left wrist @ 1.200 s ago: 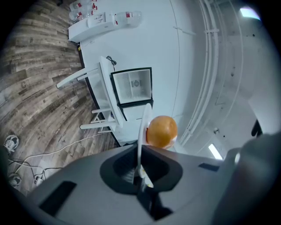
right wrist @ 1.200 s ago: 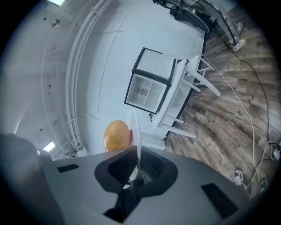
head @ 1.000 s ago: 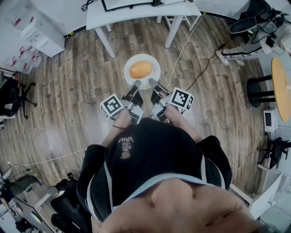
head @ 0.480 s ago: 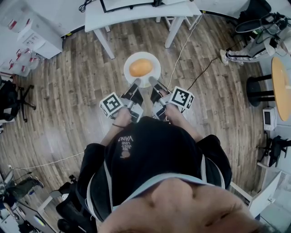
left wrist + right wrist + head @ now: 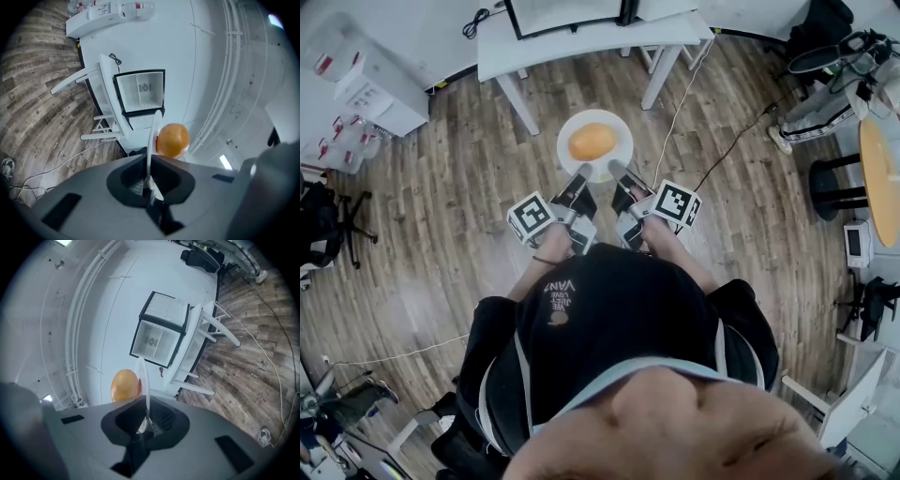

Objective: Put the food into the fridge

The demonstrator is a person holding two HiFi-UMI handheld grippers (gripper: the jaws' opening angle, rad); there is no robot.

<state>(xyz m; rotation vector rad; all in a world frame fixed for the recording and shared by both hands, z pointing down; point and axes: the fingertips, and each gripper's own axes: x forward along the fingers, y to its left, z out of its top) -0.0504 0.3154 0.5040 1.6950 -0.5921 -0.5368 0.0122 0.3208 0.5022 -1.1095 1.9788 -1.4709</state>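
Head view: the left tool (image 5: 582, 172) and the right tool (image 5: 613, 168) each clench the near rim of a round white plate (image 5: 617, 129). A smooth, rounded orange food (image 5: 592, 142) lies on it, above the wood-plank floor (image 5: 441, 206).

Left gripper view: the thin rim sits pinched between the jaws. Beyond, a boxy fridge (image 5: 140, 91) stands open on a white bench (image 5: 107, 91).

Right gripper view: the rim is pinched there too.

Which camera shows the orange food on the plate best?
The head view: the orange food lies fully visible, from above, on the white plate. Both gripper views see the plate edge-on, so the food shows only side-on beside it, its lower edge hidden.
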